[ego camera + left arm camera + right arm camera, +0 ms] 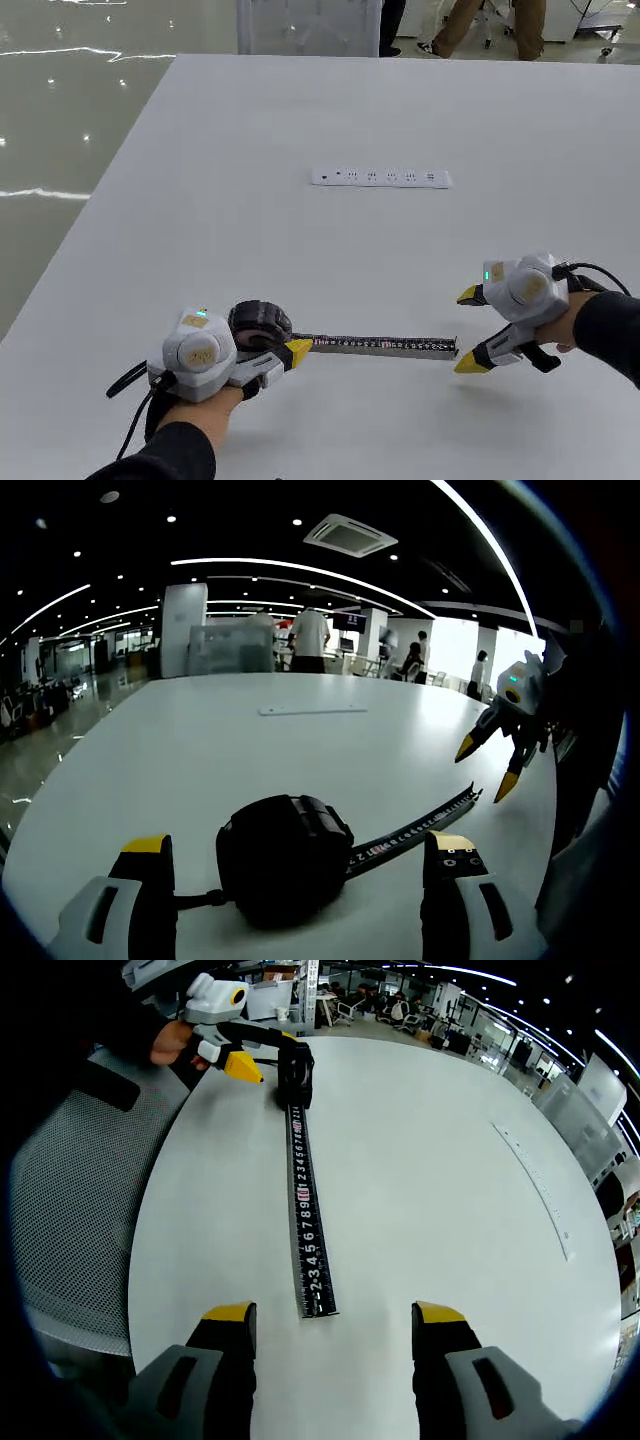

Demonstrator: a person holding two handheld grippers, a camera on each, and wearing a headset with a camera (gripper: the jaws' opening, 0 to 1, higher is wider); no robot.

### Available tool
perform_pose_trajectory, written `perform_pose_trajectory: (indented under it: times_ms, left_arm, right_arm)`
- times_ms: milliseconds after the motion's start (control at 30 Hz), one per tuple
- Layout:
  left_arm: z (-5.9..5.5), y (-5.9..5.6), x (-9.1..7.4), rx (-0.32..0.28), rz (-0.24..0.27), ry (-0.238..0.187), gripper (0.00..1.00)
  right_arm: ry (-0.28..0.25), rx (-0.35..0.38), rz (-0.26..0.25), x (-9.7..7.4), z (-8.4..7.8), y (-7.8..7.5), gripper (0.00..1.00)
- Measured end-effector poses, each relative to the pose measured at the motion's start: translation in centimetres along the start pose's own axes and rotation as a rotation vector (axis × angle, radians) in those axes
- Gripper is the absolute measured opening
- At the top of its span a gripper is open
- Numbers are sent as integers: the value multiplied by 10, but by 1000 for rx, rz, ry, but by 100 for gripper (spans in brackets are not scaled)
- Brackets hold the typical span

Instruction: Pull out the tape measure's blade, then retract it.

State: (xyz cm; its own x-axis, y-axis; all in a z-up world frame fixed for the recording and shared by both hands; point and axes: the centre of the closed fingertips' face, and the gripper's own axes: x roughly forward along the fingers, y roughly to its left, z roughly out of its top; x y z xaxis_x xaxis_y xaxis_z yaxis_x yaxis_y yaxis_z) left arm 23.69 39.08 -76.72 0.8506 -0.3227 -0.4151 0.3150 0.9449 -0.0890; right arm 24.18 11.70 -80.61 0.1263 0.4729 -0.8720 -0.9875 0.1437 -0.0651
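Note:
A black tape measure (pixel 260 322) lies on the white table (pixel 300 120), its blade (pixel 385 346) drawn out to the right. My left gripper (pixel 273 333) is open, and the case (pixel 285 855) sits between its jaws with gaps on both sides. The blade (pixel 305 1230) lies flat, numbers up, and its free end stops just ahead of my right gripper (pixel 335 1312). That right gripper (pixel 468 330) is open and holds nothing. It also shows at the right of the left gripper view (pixel 484 770).
A white power strip (pixel 381 178) lies flat near the middle of the table. The table's left edge (pixel 90 210) drops to a glossy floor. A mesh chair (pixel 80 1210) is near the table. People stand far behind.

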Motion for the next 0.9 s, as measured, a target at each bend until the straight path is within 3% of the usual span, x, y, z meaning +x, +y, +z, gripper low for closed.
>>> perform_pose_trajectory:
  times_ms: [100,267,467,900]
  left_arm:
    - [3,-4,1,11,-20,-18,100]
    - [-3,-6,3,-4,-33,-1,100]
    - [-3,-3,3,-15,-24,0,100]
    - [-8,-2,4,-33,-24,11,100]
  right_arm:
    - [24,-2,24,4,-3,1,51]
    - [61,-60,58,11,-6,6,39]
    - [66,-63,74,13,-4,8,28]
    - [95,-85,104,18,-7,16,14]
